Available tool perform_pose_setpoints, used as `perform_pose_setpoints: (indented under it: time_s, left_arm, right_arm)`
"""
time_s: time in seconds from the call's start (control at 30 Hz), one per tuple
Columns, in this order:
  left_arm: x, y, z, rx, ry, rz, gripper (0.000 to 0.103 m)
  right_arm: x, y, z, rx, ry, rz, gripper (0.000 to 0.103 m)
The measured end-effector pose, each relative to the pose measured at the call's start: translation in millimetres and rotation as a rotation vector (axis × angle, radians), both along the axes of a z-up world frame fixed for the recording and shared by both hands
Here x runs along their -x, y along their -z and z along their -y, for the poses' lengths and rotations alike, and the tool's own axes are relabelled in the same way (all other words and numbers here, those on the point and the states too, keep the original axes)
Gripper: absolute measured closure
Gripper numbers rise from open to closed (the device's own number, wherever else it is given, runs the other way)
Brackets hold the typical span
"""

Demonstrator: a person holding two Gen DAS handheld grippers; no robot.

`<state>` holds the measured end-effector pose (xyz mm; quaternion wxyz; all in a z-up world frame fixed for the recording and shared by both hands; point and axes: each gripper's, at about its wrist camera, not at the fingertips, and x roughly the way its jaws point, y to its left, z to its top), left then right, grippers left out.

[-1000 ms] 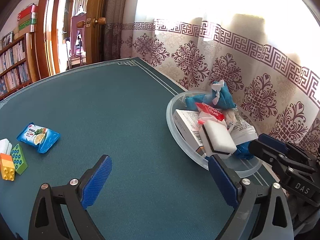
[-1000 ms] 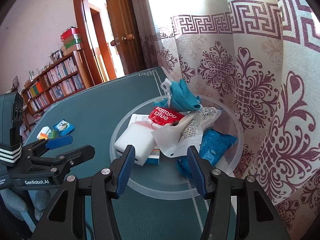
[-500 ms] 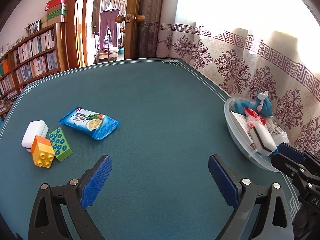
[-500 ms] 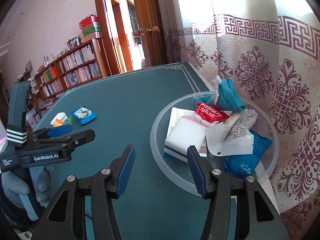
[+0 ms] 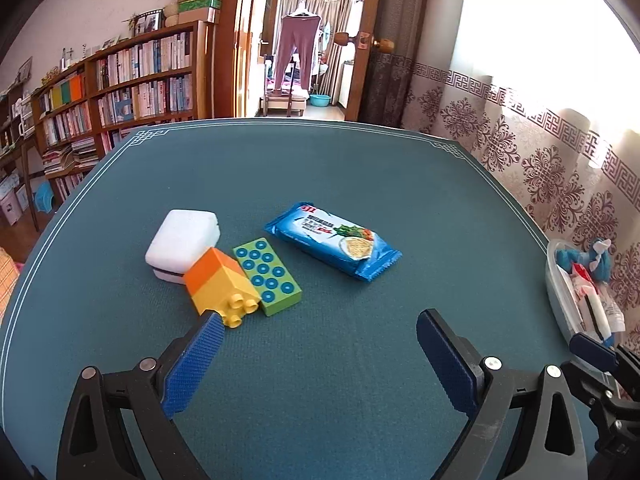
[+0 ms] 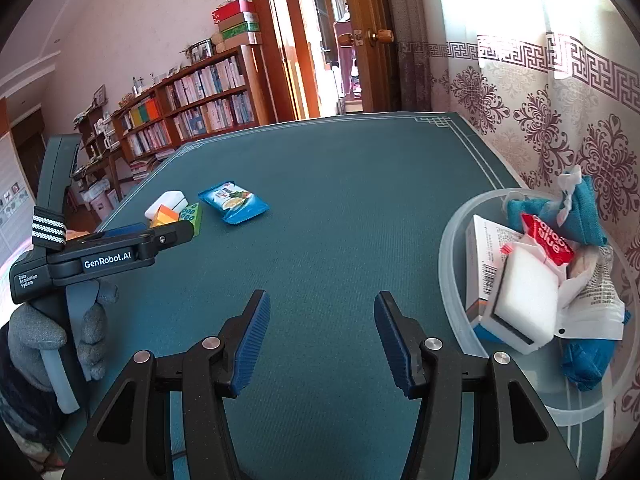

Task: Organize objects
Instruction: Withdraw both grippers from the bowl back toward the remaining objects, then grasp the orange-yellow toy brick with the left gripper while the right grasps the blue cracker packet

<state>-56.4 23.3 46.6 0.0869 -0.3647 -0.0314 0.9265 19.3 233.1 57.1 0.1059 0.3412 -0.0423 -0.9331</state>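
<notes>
**Both grippers empty over the green table**

At the bottom of my left wrist view, the left gripper [image 5: 318,354] hangs with its blue fingers [image 5: 196,364] spread wide, nothing between them. Just past the left fingertip lies an orange and yellow block [image 5: 222,286], touching a green studded block [image 5: 267,276] on its right. Behind the orange block, touching it, sits a white sponge [image 5: 182,242]. Further back, toward the centre of the frame and just beside the green block, a blue snack packet [image 5: 334,246] lies flat on the table [image 5: 340,168].

In my right wrist view, the right gripper [image 6: 322,338] fills the bottom centre, its fingers released and apart with bare table between them. At the right edge of that frame stands a clear bowl [image 6: 450,256] piled with a second white sponge [image 6: 526,296], a box [image 6: 486,248], a red packet [image 6: 550,242], a white bag [image 6: 592,308] and blue cloth [image 6: 588,212]. The blocks and snack packet show small in the left middle, well apart from the bowl. A bookshelf [image 6: 192,100] stands beyond the table, upper left.
</notes>
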Motion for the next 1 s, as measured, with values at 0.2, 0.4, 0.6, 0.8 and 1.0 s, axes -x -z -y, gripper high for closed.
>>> perform_pose_setpoints:
  time_s: [0.2,0.4,0.6,0.8,1.0]
  left_arm:
    - [10.8,4.4,30.1,-0.028,-0.09,0.023,0.004]
    - [26.7,11.8,47.2,-0.033,-0.147,0.058,0.007]
    - [40.9,23.0,50.2,-0.042,-0.147,0.119,0.026]
    - [51.8,24.9,49.3,-0.053,-0.15,0.13,0.04]
    - [53.6,23.3,49.3,-0.081,-0.125,0.123,0.056]
  right_arm:
    - [15.7,4.8,20.9,0.007,-0.048,0.024,0.047]
    - [28.0,9.9,34.4,0.006,-0.073,0.044,0.047]
    - [38.3,13.2,39.3,0.004,-0.082,0.056,0.047]
    - [45.0,16.2,45.9,0.002,-0.088,0.062,0.047]
    - [53.1,17.9,54.8,-0.007,-0.101,0.062,0.047]
